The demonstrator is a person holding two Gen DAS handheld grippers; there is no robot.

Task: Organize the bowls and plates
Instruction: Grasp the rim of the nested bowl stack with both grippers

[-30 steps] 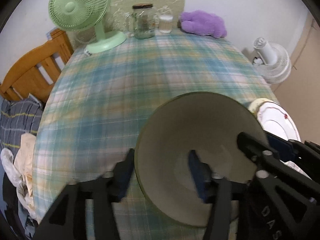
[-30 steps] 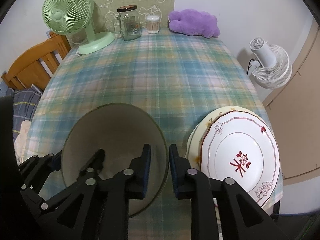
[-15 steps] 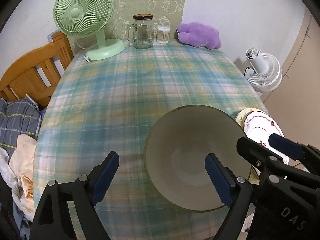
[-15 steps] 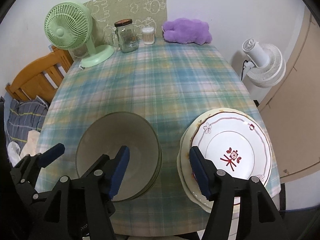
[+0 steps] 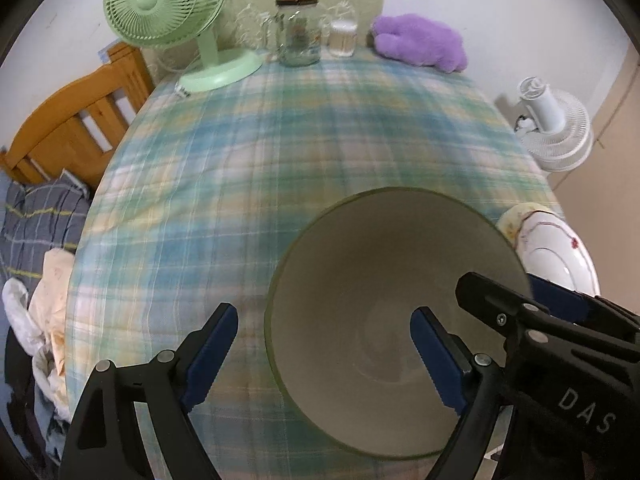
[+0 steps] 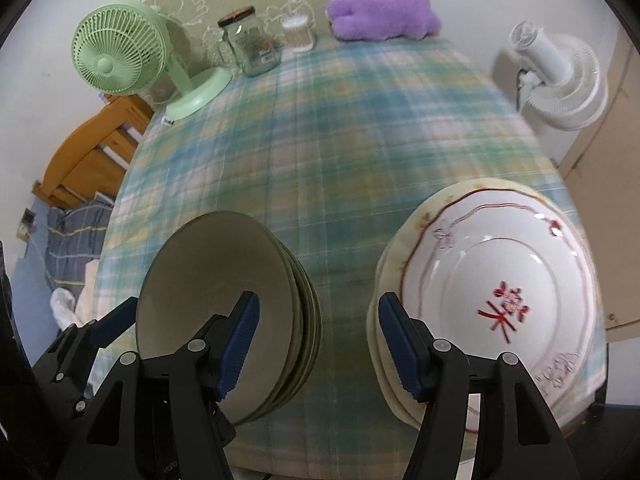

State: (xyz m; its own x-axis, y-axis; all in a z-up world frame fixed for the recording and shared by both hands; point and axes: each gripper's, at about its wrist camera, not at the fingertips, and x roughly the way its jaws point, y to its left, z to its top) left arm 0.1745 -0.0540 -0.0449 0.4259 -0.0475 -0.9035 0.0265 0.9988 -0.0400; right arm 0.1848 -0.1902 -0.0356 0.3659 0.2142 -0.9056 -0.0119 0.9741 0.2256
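Your left gripper (image 5: 322,354) has its fingers spread wide, having just been opening: one pad sits over the tablecloth outside the bowls (image 5: 396,320), the other hangs inside the top bowl, and neither presses on the rim. Your right gripper (image 6: 318,340) also stands open after just opening, with nothing between its fingers; its left pad is in front of the bowls and its right pad in front of the plates (image 6: 496,304).

Taking the bowls as the landmark: they sit nested in a stack near the front edge of the table (image 6: 360,128), on the checked cloth. The plates lie just to the right of them, apart from them, stacked with a white plate bearing a red pattern on top. Well behind the bowls, at the far edge, stand a green fan (image 5: 168,20), a glass jar (image 5: 298,32), a small container of cotton swabs (image 5: 342,38) and a purple plush toy (image 5: 420,42). A white fan (image 6: 556,76) stands off the table, behind and to the right.
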